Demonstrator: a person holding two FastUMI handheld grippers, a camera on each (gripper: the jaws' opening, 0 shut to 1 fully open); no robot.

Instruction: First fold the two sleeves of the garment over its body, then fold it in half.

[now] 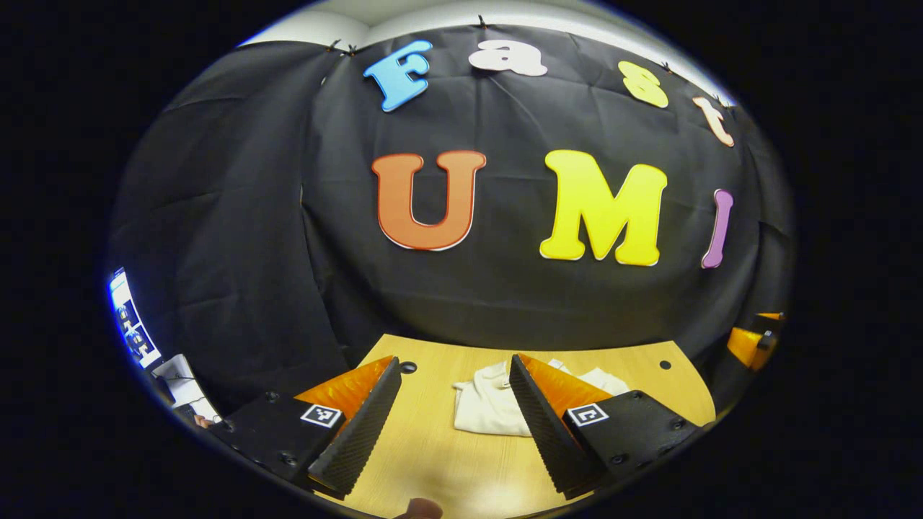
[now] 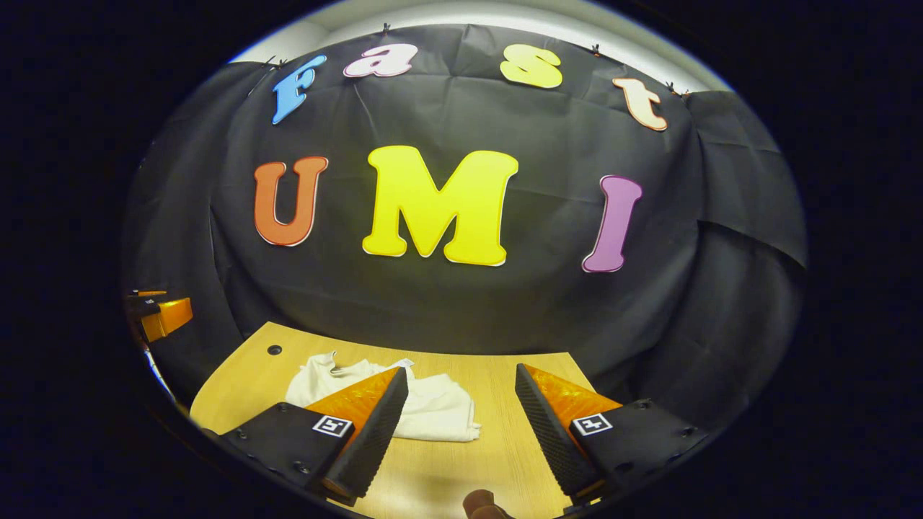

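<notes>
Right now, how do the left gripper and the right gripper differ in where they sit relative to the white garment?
The left gripper has the garment ahead between its fingers, partly hidden behind one finger. The right gripper has the garment off toward one side, behind one finger, and mostly bare table between its fingers. Both are open, hold nothing, and hover above the wooden table with the garment lying bunched on it.

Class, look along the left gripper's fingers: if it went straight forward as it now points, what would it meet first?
Probably the wooden table, bare between the open left gripper fingers; the white garment lies just beyond. Depth is uncertain.
</notes>
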